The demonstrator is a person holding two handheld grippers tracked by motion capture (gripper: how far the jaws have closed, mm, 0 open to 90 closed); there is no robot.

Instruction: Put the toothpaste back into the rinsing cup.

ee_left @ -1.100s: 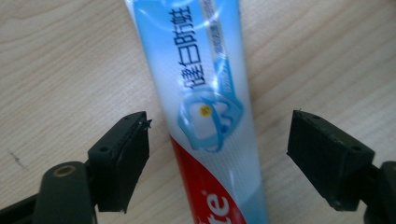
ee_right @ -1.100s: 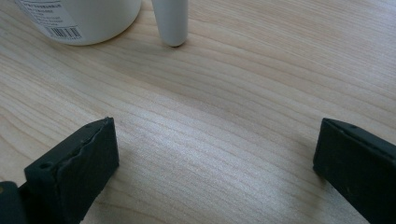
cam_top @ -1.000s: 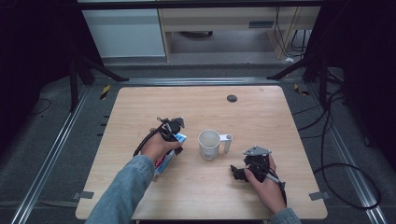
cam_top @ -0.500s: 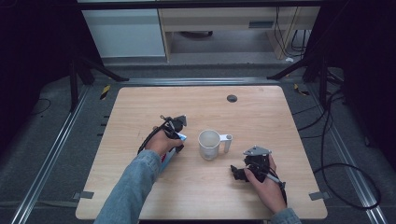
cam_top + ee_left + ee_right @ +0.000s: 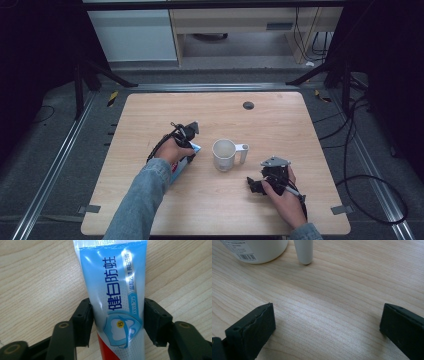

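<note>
left gripper (image 5: 117, 322) pinching toothpaste tube (image 5: 113, 290), lower centre | right gripper (image 5: 327, 332) spread, nothing between | we fear the slick tube slipping out

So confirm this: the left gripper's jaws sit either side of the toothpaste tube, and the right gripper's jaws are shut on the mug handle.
Only the second part is wrong. The right gripper is open over bare table, short of the mug, as the right gripper view shows. The left gripper does bracket the toothpaste tube.

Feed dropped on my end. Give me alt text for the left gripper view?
The left claw has its two black jaws closed against the sides of a blue-and-white toothpaste tube with Chinese lettering, lying on the light wooden table. The tube's crimped end points away from the camera.
</note>
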